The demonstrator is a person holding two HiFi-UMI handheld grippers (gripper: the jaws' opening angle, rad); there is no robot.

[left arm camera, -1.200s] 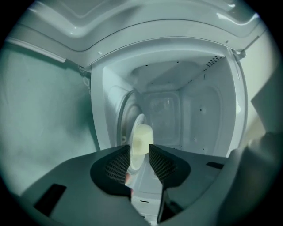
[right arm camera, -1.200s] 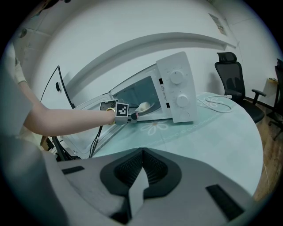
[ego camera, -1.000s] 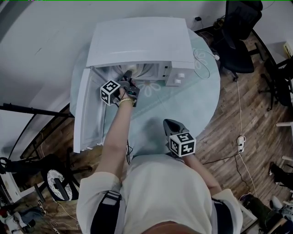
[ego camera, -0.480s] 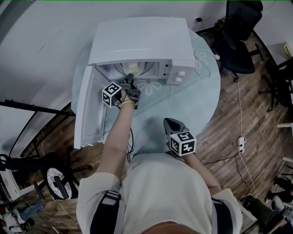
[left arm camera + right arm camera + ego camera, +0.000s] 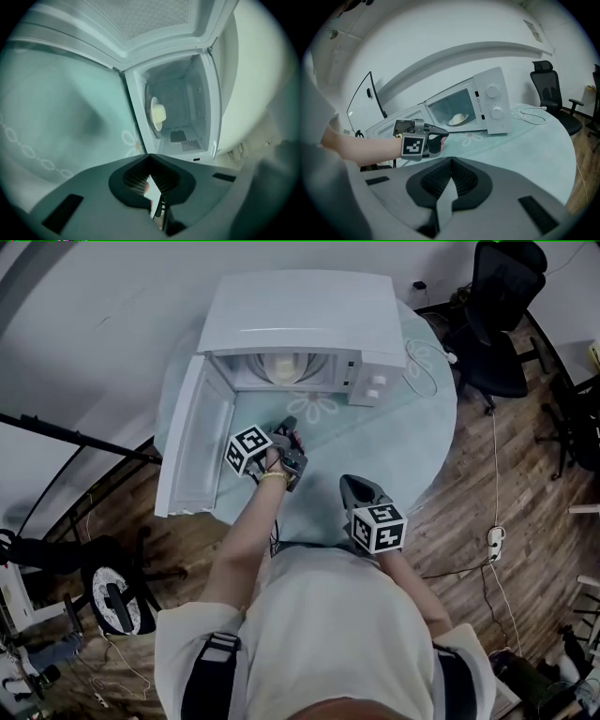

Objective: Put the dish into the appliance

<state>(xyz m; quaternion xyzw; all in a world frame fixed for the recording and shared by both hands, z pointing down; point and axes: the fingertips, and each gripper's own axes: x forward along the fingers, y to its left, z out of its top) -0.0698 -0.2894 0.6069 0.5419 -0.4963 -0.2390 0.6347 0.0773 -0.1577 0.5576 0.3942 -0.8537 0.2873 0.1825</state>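
**Dish now inside, left gripper backed out of the microwave**

Compared with a second ago, the left gripper (image 5: 291, 424) has come away from the microwave (image 5: 300, 315). It was reaching into the cavity mouth then; now it hangs in front of the opening, over the table (image 5: 412, 427). Its jaws are closing to meet, with nothing between them. The right gripper (image 5: 352, 487) sits farther out from the microwave's front, near the person's body, its jaws together and empty.

The dish (image 5: 281, 366) rests on the floor of the microwave's cavity, about the middle, touched by neither gripper. That reads as the placing done. The door (image 5: 192, 442) hangs wide open at the microwave's left side, so closing it may be what remains.

The dish is pale and round, with a cream-coloured raised mound at its centre. Whether that mound is part of the dish or something on it cannot be told.
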